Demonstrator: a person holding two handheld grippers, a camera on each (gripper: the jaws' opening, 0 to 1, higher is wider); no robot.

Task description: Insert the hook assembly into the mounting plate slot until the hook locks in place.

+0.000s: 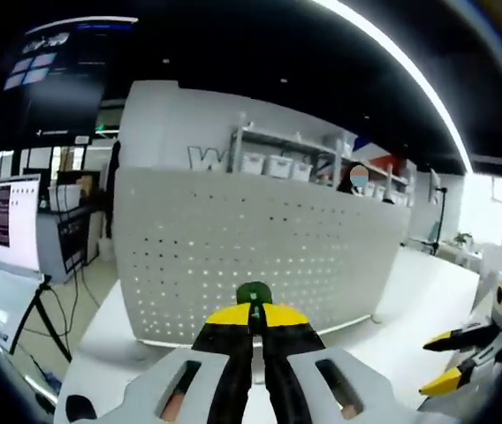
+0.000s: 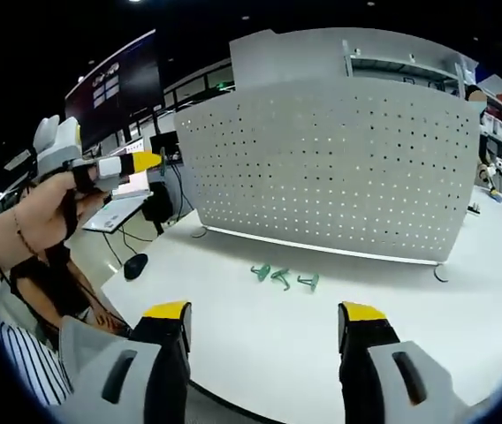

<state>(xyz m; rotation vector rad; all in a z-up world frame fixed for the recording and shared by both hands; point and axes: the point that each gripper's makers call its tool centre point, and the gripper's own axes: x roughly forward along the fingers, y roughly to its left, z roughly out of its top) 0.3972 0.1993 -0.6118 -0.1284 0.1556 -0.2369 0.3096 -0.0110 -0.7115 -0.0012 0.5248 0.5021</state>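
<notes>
Pinching a green hook between nearly shut yellow-tipped jaws, the left gripper holds it in front of the perforated white mounting plate; its long axis cannot be told. The right gripper gapes wide, holding nothing. Three more green hooks lie in a row on the white table just before the plate. Shelving stands behind the plate.

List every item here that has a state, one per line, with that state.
left claw: shut on green hook
right claw: open, holding nothing
pegboard: upright on the white table, no hook mounted
three green hooks: loose on the table before the pegboard
</notes>
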